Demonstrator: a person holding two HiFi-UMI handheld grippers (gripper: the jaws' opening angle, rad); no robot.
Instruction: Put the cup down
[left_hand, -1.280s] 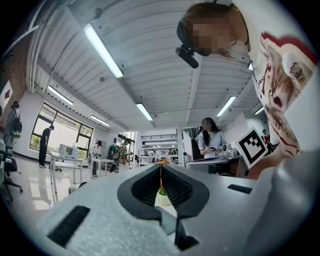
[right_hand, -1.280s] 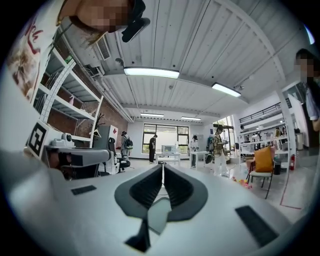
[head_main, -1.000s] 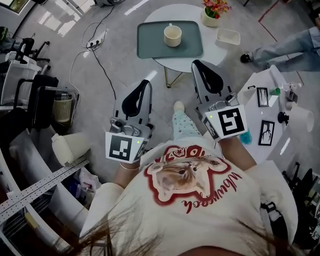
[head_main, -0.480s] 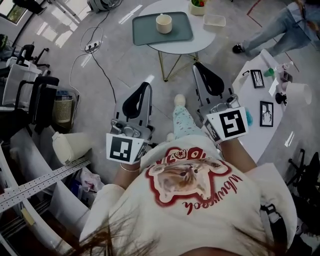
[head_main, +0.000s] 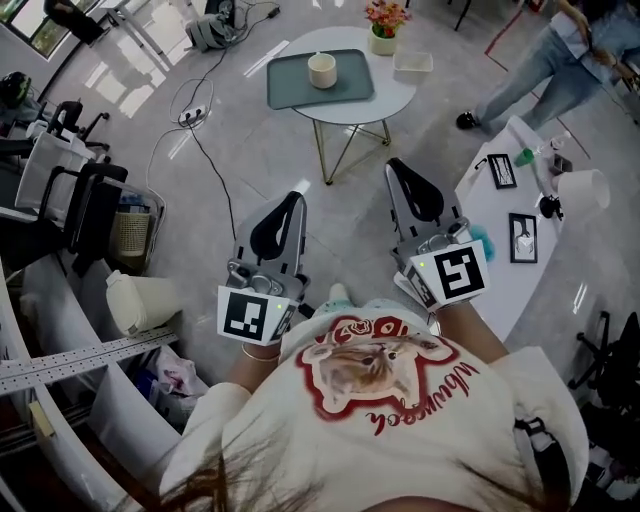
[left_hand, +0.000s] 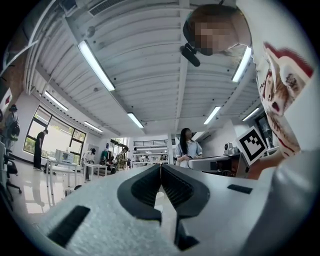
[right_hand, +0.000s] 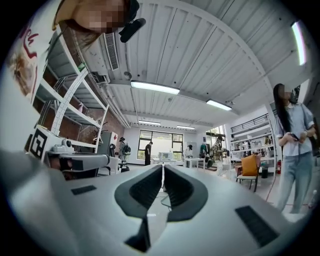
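A cream cup (head_main: 321, 69) stands on a grey-green tray (head_main: 300, 88) on a round white table (head_main: 395, 95) far ahead in the head view. My left gripper (head_main: 299, 193) and right gripper (head_main: 393, 165) are held close to my body, well back from that table. Both are shut and empty, with the jaw tips meeting. In the left gripper view the left gripper (left_hand: 160, 165) shows closed jaws against a distant room. The right gripper (right_hand: 163, 166) in its own view likewise has nothing between its jaws. The cup appears in neither gripper view.
A flower pot (head_main: 381, 38) and a white dish (head_main: 412, 62) share the round table. A white counter (head_main: 500, 230) with small items runs along the right. Chairs and a bin (head_main: 132, 232) stand at left, a cable (head_main: 200, 150) crosses the floor, and a person (head_main: 545, 60) stands beyond the counter.
The round table with tray and cup has receded toward the top of the head view, showing more floor between. Both grippers stay shut, side by side near my body.
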